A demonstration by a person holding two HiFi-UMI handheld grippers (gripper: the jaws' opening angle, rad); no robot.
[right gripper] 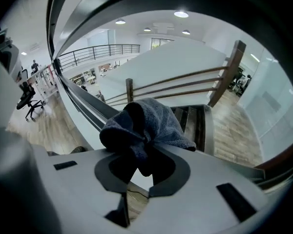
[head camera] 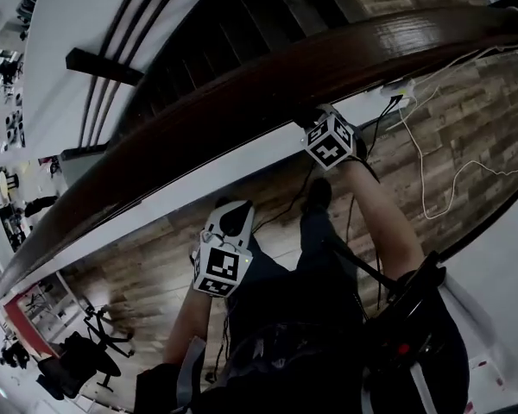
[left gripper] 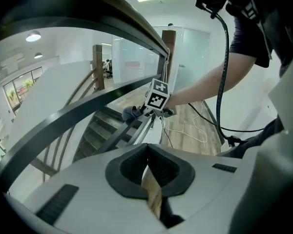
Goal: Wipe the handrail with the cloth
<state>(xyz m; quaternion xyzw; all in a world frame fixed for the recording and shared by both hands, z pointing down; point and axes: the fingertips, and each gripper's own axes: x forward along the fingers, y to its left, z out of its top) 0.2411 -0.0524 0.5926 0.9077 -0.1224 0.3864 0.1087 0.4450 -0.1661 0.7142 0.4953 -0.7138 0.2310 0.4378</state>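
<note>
The dark wooden handrail (head camera: 268, 80) runs from lower left to upper right in the head view. My right gripper (head camera: 321, 126) sits right under it, with the marker cube showing and the tips tucked beneath the rail. In the right gripper view it (right gripper: 141, 155) is shut on a bunched grey-blue cloth (right gripper: 146, 123), and the rail (right gripper: 88, 6) arcs overhead. My left gripper (head camera: 231, 216) hangs lower and nearer to me, apart from the rail. Its jaws (left gripper: 147, 155) are shut with nothing held. The left gripper view also catches the cloth (left gripper: 131, 112) beside the right gripper (left gripper: 158, 95).
Below the rail are a white base strip (head camera: 242, 162) and a wood-plank floor with a loose white cable (head camera: 427, 175). Dark stairs (head camera: 242, 15) descend beyond the rail. An office chair (head camera: 82, 356) stands at lower left. Black cables run along the person's arm (head camera: 388, 231).
</note>
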